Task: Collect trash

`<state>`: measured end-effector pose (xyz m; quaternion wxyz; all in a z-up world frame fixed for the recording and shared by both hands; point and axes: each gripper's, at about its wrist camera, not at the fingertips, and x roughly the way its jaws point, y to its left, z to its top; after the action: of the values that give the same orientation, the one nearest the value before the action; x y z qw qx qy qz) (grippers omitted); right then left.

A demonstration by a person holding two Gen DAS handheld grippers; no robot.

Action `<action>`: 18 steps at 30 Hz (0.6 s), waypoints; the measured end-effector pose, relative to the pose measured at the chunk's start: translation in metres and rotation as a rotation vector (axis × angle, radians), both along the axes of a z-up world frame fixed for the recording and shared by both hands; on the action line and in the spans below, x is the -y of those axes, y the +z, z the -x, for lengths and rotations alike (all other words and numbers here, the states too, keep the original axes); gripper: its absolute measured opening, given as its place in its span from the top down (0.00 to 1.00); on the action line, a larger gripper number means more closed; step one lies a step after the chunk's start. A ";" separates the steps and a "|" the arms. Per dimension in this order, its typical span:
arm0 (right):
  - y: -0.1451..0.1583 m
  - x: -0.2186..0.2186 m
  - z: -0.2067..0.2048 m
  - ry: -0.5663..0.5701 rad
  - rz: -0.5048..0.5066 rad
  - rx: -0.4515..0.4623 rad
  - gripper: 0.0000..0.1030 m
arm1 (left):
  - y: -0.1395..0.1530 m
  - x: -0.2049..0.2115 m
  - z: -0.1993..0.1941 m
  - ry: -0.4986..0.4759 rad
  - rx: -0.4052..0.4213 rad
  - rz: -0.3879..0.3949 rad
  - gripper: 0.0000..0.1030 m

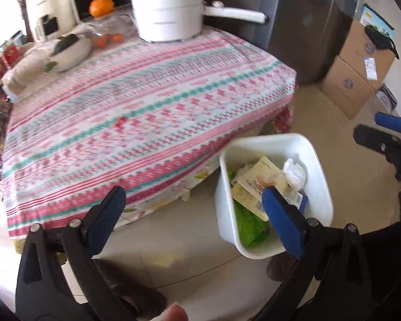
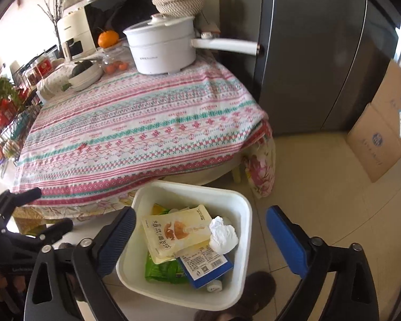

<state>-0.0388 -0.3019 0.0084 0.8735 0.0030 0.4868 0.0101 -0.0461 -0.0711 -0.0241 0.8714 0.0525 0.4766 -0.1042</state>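
Both claws, the left gripper (image 1: pixel 197 214) and right gripper (image 2: pixel 200 238), hang wide open and empty above the white bin (image 2: pixel 244 208), where the trash sits.

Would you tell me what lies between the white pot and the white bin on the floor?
In the right wrist view, only bare striped tablecloth lies between the white pot and the white bin.
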 end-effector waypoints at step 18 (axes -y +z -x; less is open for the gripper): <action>0.050 -0.028 0.049 -0.034 0.057 0.207 0.00 | 0.043 -0.017 0.034 0.098 0.173 0.029 0.02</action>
<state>-0.0883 -0.2744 0.0584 0.9188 -0.0148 0.3939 -0.0186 -0.0796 -0.0538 0.0184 0.9139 0.0250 0.4001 -0.0634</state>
